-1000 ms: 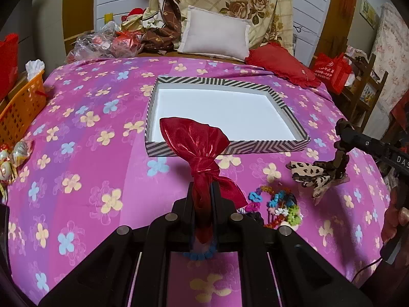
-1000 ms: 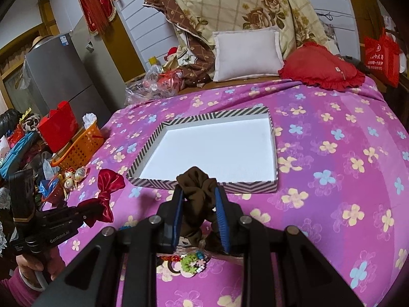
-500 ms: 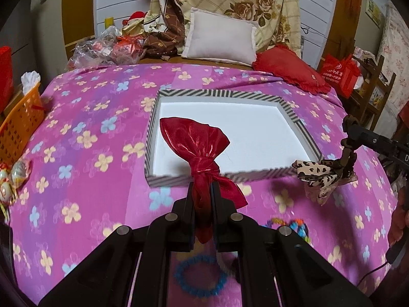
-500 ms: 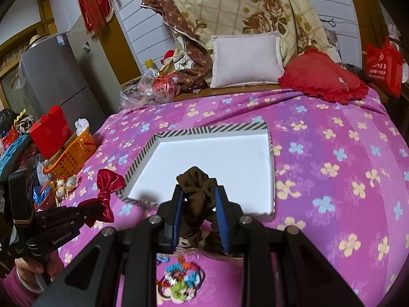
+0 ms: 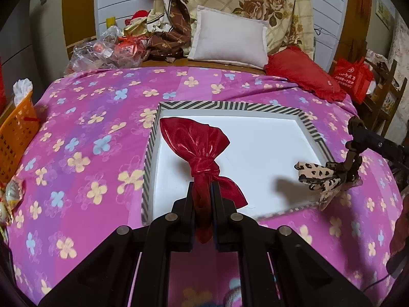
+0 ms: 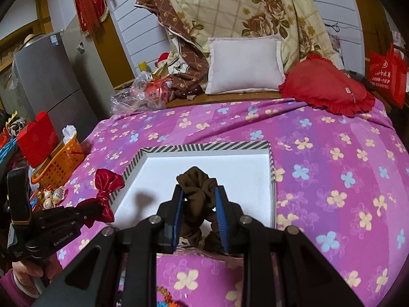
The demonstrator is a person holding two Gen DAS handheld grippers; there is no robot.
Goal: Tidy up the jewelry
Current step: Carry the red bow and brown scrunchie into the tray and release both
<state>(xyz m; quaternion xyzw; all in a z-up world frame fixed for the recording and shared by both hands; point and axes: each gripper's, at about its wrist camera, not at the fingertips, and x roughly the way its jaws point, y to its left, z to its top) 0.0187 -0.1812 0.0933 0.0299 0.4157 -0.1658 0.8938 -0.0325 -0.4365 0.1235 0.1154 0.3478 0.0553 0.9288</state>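
My left gripper [image 5: 203, 186] is shut on a shiny red bow [image 5: 196, 143] and holds it above the near left part of a shallow white box with a striped rim [image 5: 230, 105]. My right gripper [image 6: 199, 192] is shut on a brown scrunchie [image 6: 198, 183] with a leopard-print bow [image 5: 319, 176] hanging under it, above the box's near edge. The box [image 6: 204, 147] lies open on the pink flowered bedspread. In the right wrist view the red bow [image 6: 106, 184] and left gripper show at the left.
An orange basket [image 5: 14, 133] and red bag [image 6: 37, 138] stand left of the bed. Pillows [image 5: 227, 39], a red cushion [image 6: 327, 87] and plastic bags [image 5: 102, 52] lie at the head. Coloured beads [image 6: 168, 302] lie on the bedspread under my grippers.
Both grippers have moved forward from over the bead pile to above the near part of the box, each still holding its hair piece.
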